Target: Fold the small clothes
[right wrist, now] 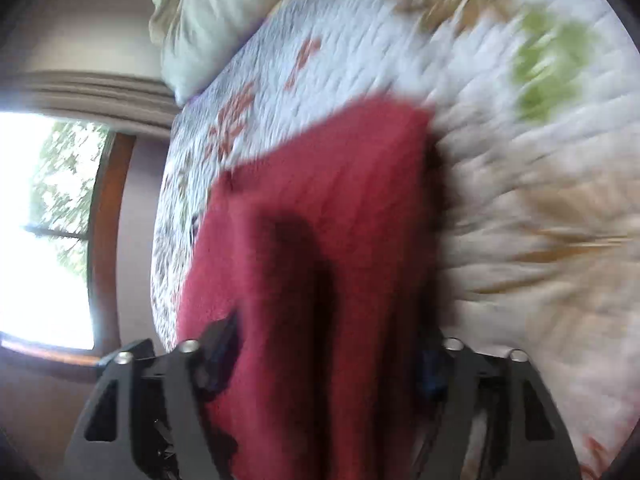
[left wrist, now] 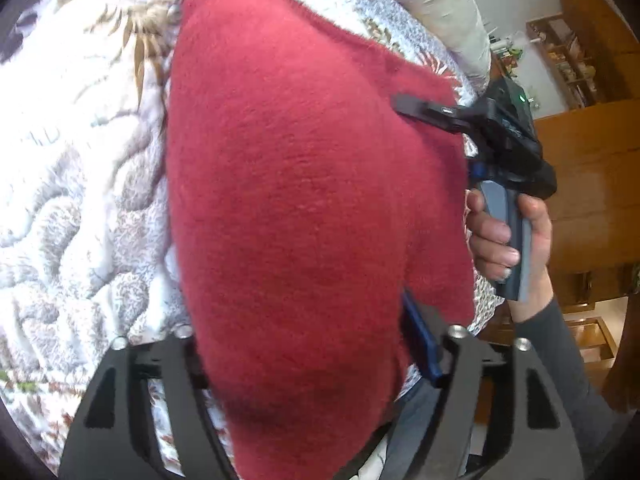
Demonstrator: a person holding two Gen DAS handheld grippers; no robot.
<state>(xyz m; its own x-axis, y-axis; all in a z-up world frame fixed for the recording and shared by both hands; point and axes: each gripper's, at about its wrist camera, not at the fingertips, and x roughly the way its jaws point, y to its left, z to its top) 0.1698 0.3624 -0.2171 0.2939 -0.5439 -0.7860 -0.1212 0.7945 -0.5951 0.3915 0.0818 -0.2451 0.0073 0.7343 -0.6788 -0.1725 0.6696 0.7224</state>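
Observation:
A fuzzy red garment (left wrist: 304, 184) hangs lifted above the bed and fills the middle of the left wrist view. It drapes over my left gripper (left wrist: 312, 332), which is shut on it. Only one blue finger pad (left wrist: 420, 340) shows; the fingertips are hidden under the cloth. My right gripper (left wrist: 424, 114) is clamped on the garment's right edge, with a hand (left wrist: 496, 236) on its handle. The right wrist view is blurred. There the red garment (right wrist: 320, 240) runs between the fingers of the right gripper (right wrist: 324, 344) and covers their tips.
A white quilted bedspread (left wrist: 72, 184) with a brown leaf pattern lies under the garment. A pale pillow (left wrist: 432, 12) sits at the head of the bed. Wooden furniture (left wrist: 592, 184) stands to the right, and a bright window (right wrist: 44, 232) is beside the bed.

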